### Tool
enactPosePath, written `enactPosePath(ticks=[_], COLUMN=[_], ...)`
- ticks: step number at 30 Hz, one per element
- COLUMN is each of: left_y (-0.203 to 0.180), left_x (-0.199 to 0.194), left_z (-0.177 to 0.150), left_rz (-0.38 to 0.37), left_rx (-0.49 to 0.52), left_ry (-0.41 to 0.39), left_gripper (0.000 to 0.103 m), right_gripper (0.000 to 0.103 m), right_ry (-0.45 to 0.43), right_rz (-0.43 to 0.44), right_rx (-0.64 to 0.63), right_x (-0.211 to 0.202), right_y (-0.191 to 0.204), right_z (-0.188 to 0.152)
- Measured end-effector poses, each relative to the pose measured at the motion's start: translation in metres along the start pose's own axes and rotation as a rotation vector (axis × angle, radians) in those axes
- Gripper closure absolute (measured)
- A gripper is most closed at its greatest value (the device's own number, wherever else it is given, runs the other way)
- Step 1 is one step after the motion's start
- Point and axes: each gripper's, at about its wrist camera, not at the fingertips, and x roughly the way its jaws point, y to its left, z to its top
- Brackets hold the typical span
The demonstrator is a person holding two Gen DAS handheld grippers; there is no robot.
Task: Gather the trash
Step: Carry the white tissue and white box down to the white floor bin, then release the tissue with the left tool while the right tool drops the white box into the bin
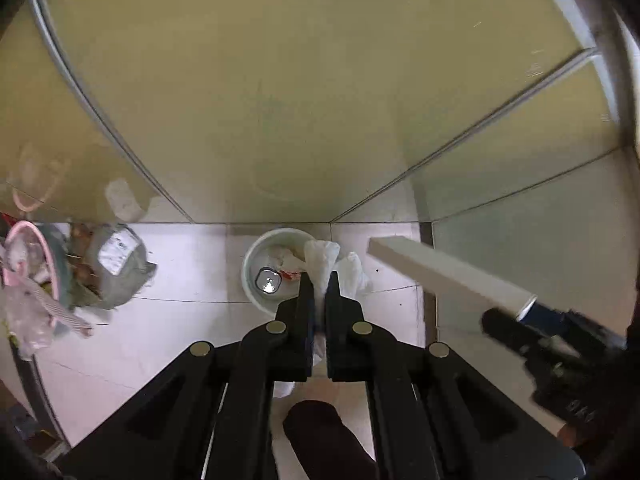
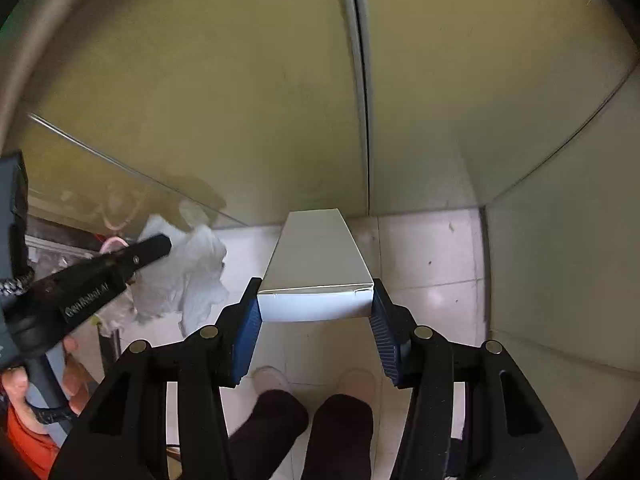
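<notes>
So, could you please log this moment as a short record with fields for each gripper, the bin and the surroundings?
left gripper: shut on crumpled white tissue, held above the bin
right gripper: shut on white carton box, gripped at its near end, long axis pointing away
white bin: on the tiled floor by the wall, already holds a shiny can and scraps
other trash: grey bag and pink basket on the floor to the left
box location: in the air, right of the bin
</notes>
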Motion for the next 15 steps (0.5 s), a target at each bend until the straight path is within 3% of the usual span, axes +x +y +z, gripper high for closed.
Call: enactPosePath(ticks=[10,15], left_y=[0.041,0.044], left_x=[0.129,0.172], left_z=[0.011,0.013], left_rz=[-0.032,-0.034], left_rx=[-0.045,-0.015], left_ry=[0.042,0.1], left_gripper=[0.1,0.096], right_gripper=[0.055,0.055], right_ry=[0.1,0.155], right_rz=[0.012,0.015], right_rx=[-0.039,-0.063], right_x=[0.156,0.193], right_y=[-0.005,0.0], right_z=[-0.004,0.001])
